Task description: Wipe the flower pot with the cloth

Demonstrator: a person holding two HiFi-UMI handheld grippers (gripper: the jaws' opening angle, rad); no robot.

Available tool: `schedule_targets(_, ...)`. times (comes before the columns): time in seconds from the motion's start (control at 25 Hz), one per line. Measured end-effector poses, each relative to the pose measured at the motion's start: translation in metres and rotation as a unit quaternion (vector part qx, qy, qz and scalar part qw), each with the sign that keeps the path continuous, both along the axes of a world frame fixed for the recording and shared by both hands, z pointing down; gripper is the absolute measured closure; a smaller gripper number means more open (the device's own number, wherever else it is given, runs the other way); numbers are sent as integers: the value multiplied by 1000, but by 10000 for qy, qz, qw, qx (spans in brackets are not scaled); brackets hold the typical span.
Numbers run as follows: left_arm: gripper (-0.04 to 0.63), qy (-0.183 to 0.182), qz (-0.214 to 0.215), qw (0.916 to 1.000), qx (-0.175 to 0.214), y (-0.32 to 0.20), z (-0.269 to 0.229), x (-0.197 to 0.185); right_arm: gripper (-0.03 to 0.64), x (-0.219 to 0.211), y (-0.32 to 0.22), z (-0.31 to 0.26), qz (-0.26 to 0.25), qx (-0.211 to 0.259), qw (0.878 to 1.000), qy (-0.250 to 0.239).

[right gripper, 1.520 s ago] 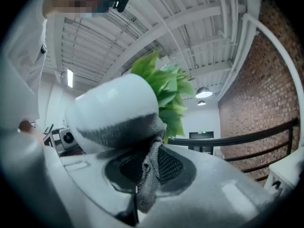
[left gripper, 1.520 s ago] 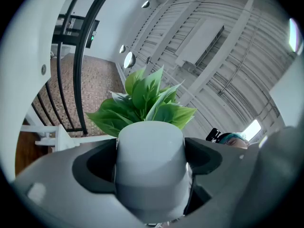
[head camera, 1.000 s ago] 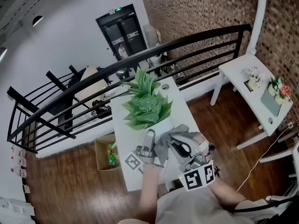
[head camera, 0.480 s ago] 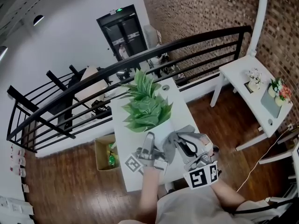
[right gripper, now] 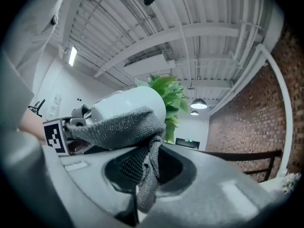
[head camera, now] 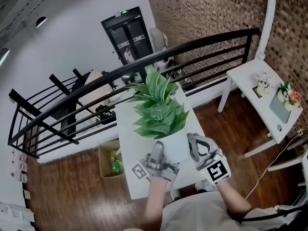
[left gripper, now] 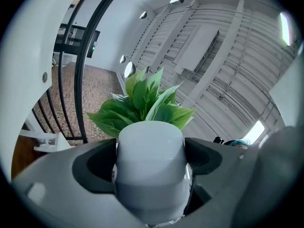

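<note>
A white flower pot (head camera: 174, 147) with green leaves (head camera: 159, 112) is lifted and tilted above the white table (head camera: 126, 138). My left gripper (head camera: 161, 161) is shut on the pot's base; in the left gripper view the pot (left gripper: 150, 141) fills the gap between the jaws of the left gripper (left gripper: 152, 167). My right gripper (head camera: 202, 153) sits at the pot's right side. In the right gripper view the right gripper (right gripper: 145, 172) is shut on a grey cloth (right gripper: 118, 127), which lies spread against the pot's (right gripper: 130, 99) side.
A black metal railing (head camera: 144, 64) runs behind the table. A cardboard box (head camera: 109, 160) stands on the wooden floor at the left. At the right is a white side table (head camera: 250, 73) with small flowers (head camera: 288, 93). A brick wall (head camera: 207, 8) is at the back.
The right gripper has rolled and dropped from in front of the pot to its right side, cloth with it. The left gripper and the pot have shifted slightly up and away.
</note>
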State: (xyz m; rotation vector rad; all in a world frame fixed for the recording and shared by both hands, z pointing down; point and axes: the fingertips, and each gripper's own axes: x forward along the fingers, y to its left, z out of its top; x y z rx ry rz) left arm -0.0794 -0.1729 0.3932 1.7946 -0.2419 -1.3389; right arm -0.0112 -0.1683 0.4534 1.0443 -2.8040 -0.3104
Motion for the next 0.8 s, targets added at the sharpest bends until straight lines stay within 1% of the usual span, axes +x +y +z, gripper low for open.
schedule_targets(0.12, 118, 44, 58, 10000, -26, 2, -2, 1, 600, -5, -1, 5, -62, -157, 9998, -58)
schedule_targets(0.24, 118, 71, 109, 9999, -42, 1, -4, 2, 600, -13, -1, 12, -137, -285, 9995, -5)
schedule_targets(0.44, 118, 43, 192, 9998, -42, 2, -7, 5, 600, -32, 3, 22, -412, -503, 9979, -45)
schedule_targets(0.64, 118, 56, 21, 9999, -132, -4, -5, 1, 600, -34, 0, 21, -574, -574, 9965, -181)
schedule_targets(0.8, 118, 31, -198, 9997, -150, -11, -2, 5, 600, -25, -8, 28, -586, -735, 9945, -472)
